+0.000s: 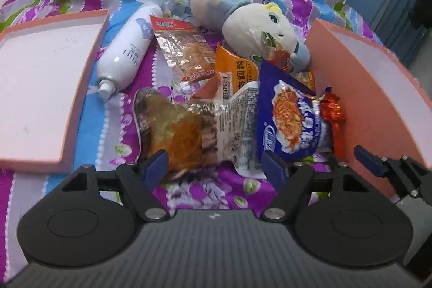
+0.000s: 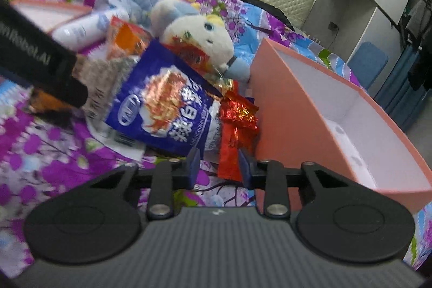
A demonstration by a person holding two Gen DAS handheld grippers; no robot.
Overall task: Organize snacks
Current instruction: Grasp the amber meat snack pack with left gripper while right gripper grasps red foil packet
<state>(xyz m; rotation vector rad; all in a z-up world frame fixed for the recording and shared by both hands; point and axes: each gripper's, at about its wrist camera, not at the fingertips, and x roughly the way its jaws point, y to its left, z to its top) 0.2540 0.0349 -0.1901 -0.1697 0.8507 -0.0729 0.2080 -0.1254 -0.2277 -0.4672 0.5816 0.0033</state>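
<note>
On the floral quilted bed (image 1: 189, 193), crinkled foil snack packets lie heaped between a shallow pink lid (image 1: 40, 88) and a rigid pink box (image 2: 310, 109); the left gripper (image 1: 216, 166), fingers spread, straddles a clear meat packet (image 1: 178, 126), while the right gripper (image 2: 219, 163) fingers stand narrowly apart around a red foil packet (image 2: 235, 126) beside a glossy blue bag (image 2: 167, 104), plush toy (image 1: 256, 23) behind.

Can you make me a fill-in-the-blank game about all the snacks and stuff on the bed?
1. The big snack bag with noodles pictured on it is mostly ____ in color.
2. The shiny candy wrapper lying beside the pink box is ____.
3. The plush toy lies next to a white ____.
4. The fingers of the left gripper are spread ____ around a clear snack packet.

Missing words: blue; red; bottle; open
</note>
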